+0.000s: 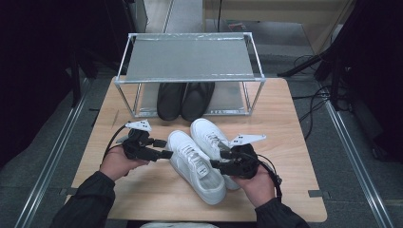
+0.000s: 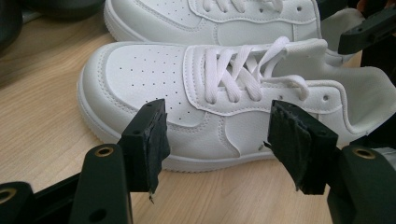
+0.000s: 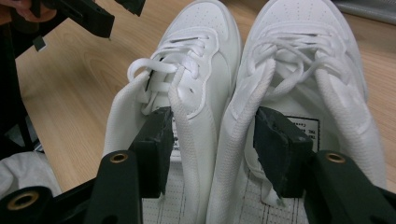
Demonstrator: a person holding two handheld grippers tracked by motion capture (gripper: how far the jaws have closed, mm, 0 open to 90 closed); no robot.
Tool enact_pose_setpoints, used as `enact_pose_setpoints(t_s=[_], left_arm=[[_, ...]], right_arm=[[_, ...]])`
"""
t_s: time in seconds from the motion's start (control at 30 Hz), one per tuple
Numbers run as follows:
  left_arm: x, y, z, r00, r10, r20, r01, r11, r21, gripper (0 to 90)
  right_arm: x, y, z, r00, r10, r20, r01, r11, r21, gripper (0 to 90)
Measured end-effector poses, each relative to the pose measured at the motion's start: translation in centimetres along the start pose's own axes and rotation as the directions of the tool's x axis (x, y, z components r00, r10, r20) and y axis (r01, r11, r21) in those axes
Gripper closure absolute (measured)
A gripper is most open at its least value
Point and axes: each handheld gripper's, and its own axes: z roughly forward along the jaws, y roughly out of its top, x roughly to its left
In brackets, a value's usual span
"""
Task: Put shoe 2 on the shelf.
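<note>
Straddling the touching inner collars of two white sneakers (image 3: 224, 116), the right claw (image 3: 212, 140) has one jaw inside each shoe, half open; whether its pads press is unclear. The left claw (image 2: 219, 144) gapes empty beside the left sneaker on the counter (image 1: 142, 185). Farther off, black shoes (image 1: 184, 99) sit under a metal rack (image 1: 190, 57).

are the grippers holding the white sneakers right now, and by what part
The right gripper has one jaw inside each white sneaker, straddling the two adjoining collar walls at the heels; whether the pads press cannot be told. The left gripper holds nothing, open beside the nearer sneaker.
</note>
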Motion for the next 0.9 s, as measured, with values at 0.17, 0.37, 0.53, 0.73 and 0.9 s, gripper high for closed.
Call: enact_pose_setpoints(t_s=[0.17, 0.37, 0.53, 0.73, 0.9], left_arm=[[0.2, 0.0, -0.1, 1.0, -0.007, -0.001, 0.007, 1.0, -0.007, 38.0], [0.3, 0.0, -0.2, 0.9999, -0.014, -0.007, 0.014, 0.9999, -0.005, 38.0], [0.4, -0.1, -0.2, 0.9999, -0.016, -0.005, 0.016, 0.9999, -0.007, 38.0], [0.5, -0.1, -0.3, 0.9998, -0.019, -0.005, 0.019, 0.9997, -0.012, 38.0], [0.6, -0.1, -0.3, 0.9997, -0.024, -0.005, 0.024, 0.9996, -0.016, 38.0]], right_arm=[[0.4, -0.1, 0.8, 0.9999, -0.008, 0.013, 0.008, 1.0, 0.017, 48.2], [0.6, 0.0, 1.6, 0.9997, -0.006, 0.024, 0.006, 1.0, 0.014, 47.2], [1.0, 0.0, 2.4, 0.9985, -0.017, 0.052, 0.016, 1.0, 0.012, 45.5], [1.3, -0.1, 3.0, 0.9968, -0.007, 0.079, 0.007, 1.0, -0.001, 46.4], [1.6, -0.2, 3.5, 0.9936, -0.018, 0.112, 0.018, 1.0, 0.0, 47.0]])
